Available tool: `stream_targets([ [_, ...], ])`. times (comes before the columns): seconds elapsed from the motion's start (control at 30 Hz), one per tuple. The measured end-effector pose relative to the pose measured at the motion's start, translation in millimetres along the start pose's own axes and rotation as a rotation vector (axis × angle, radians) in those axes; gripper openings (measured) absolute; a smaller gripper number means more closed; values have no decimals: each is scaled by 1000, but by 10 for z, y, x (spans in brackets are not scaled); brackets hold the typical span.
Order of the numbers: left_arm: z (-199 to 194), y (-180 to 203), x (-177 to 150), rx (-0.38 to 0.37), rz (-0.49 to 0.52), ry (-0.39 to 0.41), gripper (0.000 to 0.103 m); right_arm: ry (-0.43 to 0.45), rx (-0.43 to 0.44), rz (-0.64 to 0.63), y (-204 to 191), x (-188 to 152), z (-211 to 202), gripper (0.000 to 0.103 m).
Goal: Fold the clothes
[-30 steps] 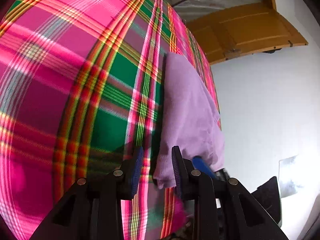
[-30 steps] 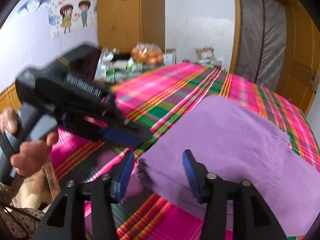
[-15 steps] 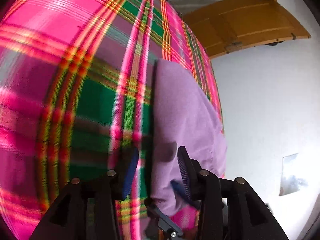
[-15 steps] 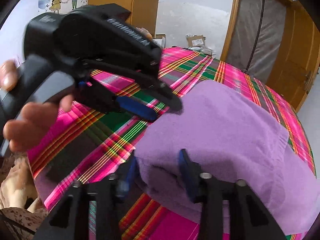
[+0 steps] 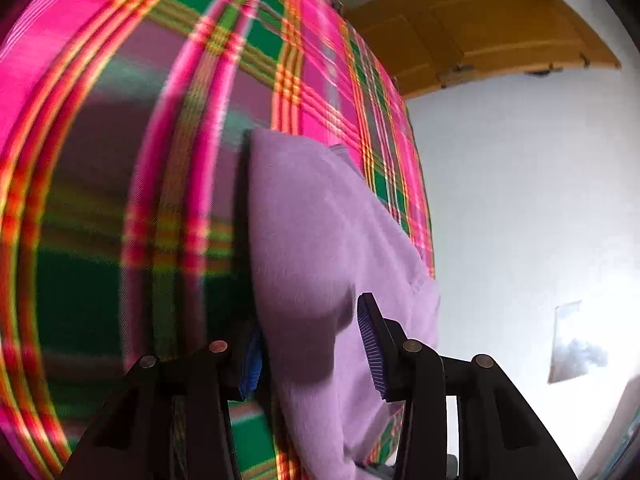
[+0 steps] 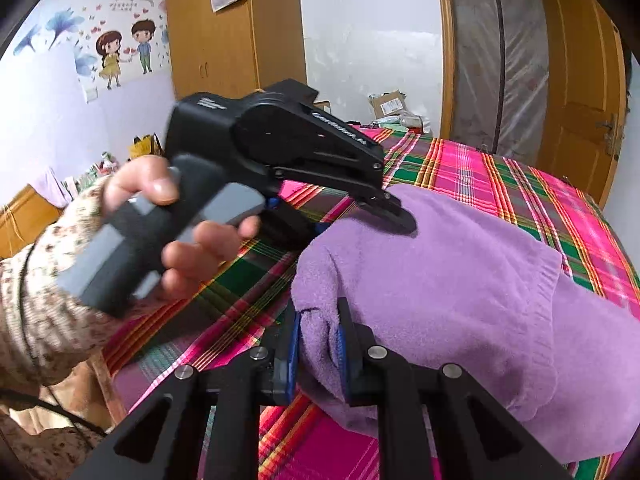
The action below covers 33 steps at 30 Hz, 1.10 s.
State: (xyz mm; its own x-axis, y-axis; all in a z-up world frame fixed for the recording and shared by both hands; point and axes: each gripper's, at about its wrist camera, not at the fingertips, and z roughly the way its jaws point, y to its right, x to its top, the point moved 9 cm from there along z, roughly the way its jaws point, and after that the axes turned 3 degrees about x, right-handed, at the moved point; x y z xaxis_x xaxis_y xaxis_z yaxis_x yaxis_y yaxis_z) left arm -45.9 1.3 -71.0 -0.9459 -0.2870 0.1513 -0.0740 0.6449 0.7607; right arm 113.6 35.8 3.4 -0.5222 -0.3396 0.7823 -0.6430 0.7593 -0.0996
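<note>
- While a purple garment [image 6: 460,288] is lying bunched on a pink and green plaid cloth [image 6: 452,164], everything below is being placed against that garment, going left to right across the right wrist view.
- Far to the garment's left, a cartoon wall sticker [image 6: 124,54] is showing on a pale wall, with a wooden wardrobe [image 6: 228,36] standing beside it.
- Left of the garment, a hand [image 6: 176,224] in a speckled sleeve [image 6: 44,300] is gripping the handle of the left gripper [image 6: 380,210].
- That left gripper is reaching onto the garment's upper left edge; its upper finger [image 6: 394,216] is lying on the fabric, and the lower one is sitting under the fold.
- Seen in the left wrist view, the left gripper [image 5: 310,346] is standing with its jaws fairly wide, the garment [image 5: 320,248] passing between the blue pads [image 5: 370,344] without being pinched tight.
- At the garment's near left corner, the right gripper [image 6: 318,354] is clamping a thick roll of purple fabric, jaws narrowed against it on both sides.
- Behind the garment and to its right, a plastic-draped doorway [image 6: 496,56] and a wooden door [image 6: 584,92] are standing at the room's far side.
</note>
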Motion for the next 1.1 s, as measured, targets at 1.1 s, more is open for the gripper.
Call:
stream_targets([
  [1.1,-330,-25,54,49,150,32,10,-39,17,-37,-304,129,196,16],
])
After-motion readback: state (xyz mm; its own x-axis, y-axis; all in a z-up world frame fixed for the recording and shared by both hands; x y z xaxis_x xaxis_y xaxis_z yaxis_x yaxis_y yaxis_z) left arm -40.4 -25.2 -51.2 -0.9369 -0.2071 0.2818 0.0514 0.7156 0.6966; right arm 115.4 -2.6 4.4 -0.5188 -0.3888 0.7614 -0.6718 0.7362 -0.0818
